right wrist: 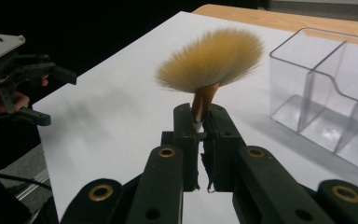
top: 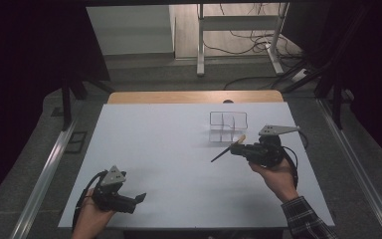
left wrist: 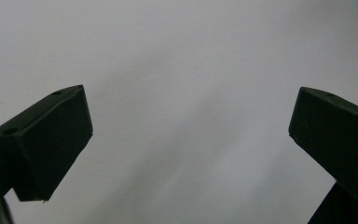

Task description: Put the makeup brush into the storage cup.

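A makeup brush (top: pixel 227 151) with a fan of tan bristles (right wrist: pixel 212 58) and a thin dark handle is clamped near its ferrule in my right gripper (top: pixel 235 148) (right wrist: pixel 200 114), which is shut on it. The bristles point toward a clear plastic organizer (top: pixel 228 127) (right wrist: pixel 326 93) with several compartments, standing just beyond the gripper at the table's right centre. The handle sticks out to the lower left. My left gripper (top: pixel 140 197) (left wrist: pixel 191 126) is held at the near left corner with its jaws wide apart and nothing between them; it also appears as the far gripper (right wrist: pixel 58 98) in the right gripper view.
The white table top (top: pixel 154 149) has a wooden strip (top: pixel 194 97) along its far edge. Beyond it stand a metal table frame (top: pixel 238 35) and loose cables on the floor. Dark curtains hang at both sides.
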Available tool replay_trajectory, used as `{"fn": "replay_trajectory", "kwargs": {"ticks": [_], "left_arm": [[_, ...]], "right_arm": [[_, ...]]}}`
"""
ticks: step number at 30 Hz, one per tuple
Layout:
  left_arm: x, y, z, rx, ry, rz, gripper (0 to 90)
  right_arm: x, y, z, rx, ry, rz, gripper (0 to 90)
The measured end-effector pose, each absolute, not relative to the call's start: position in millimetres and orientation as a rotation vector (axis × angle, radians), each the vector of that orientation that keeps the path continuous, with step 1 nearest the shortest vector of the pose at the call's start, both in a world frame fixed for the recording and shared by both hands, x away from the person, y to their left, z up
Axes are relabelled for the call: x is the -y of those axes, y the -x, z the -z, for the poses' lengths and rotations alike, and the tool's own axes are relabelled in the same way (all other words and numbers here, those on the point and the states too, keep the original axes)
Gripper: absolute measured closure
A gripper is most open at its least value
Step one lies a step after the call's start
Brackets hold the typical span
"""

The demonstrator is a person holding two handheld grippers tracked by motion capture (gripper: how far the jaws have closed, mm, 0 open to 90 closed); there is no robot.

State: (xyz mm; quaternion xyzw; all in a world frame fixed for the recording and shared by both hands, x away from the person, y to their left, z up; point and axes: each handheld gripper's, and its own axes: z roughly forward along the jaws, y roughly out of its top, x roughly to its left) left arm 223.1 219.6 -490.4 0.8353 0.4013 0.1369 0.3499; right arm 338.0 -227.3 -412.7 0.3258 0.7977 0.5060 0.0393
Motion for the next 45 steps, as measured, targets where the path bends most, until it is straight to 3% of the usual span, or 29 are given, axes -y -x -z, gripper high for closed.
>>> {"fn": "replay_trajectory", "kwargs": {"ticks": [45], "left_arm": [[-257,-206,500,-1.184,-2.107,-0.360,0.0]], "right_arm": [[268,-361,389,-2.237,-1.089,-1.497,84.6]]}}
